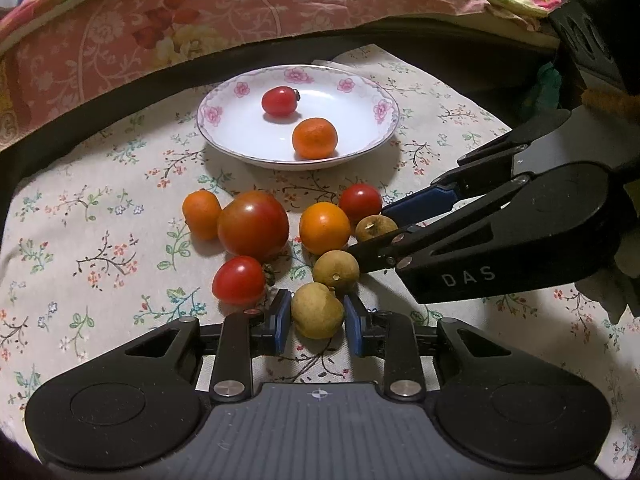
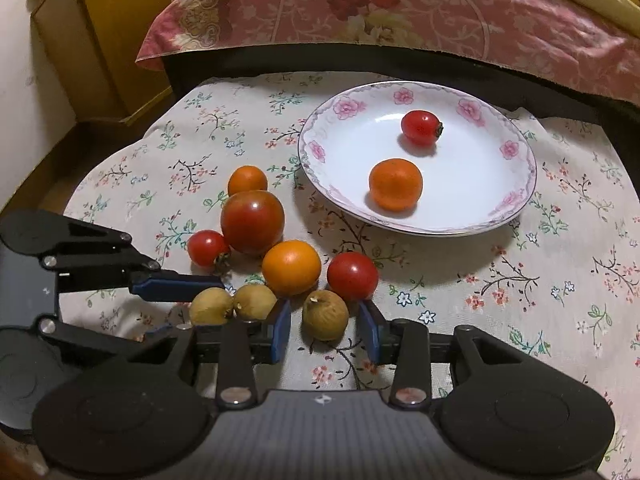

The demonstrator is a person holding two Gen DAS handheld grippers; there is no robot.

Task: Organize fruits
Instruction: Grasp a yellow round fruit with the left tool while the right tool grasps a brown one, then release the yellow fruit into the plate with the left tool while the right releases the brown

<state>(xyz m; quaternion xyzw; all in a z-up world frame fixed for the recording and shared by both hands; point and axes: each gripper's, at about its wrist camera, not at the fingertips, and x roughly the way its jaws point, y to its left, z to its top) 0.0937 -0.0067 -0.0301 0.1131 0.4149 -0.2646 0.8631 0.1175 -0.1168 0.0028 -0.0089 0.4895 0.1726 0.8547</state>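
A flowered white plate [image 1: 224,128] [image 2: 320,152] holds a small red tomato [image 1: 279,101] [image 2: 420,127] and a small orange [image 1: 314,137] [image 2: 395,184]. In front of it on the cloth lie a big tomato [image 1: 253,225] [image 2: 252,222], small tomatoes, oranges and three tan longans. My left gripper [image 1: 317,320] is open, its pads on either side of one longan [image 1: 317,310] [image 2: 210,306], not clamping it. My right gripper [image 2: 325,327] [image 1: 380,236] is open around another longan [image 2: 325,313] [image 1: 375,227]. The third longan [image 1: 335,273] [image 2: 254,301] lies between them.
The fruits lie on a floral cloth [image 1: 100,248] [image 2: 540,280]. A pink floral quilt [image 1: 180,20] [image 2: 400,8] runs along the far edge behind a dark border. A yellow box [image 2: 112,40] stands at the far left in the right wrist view.
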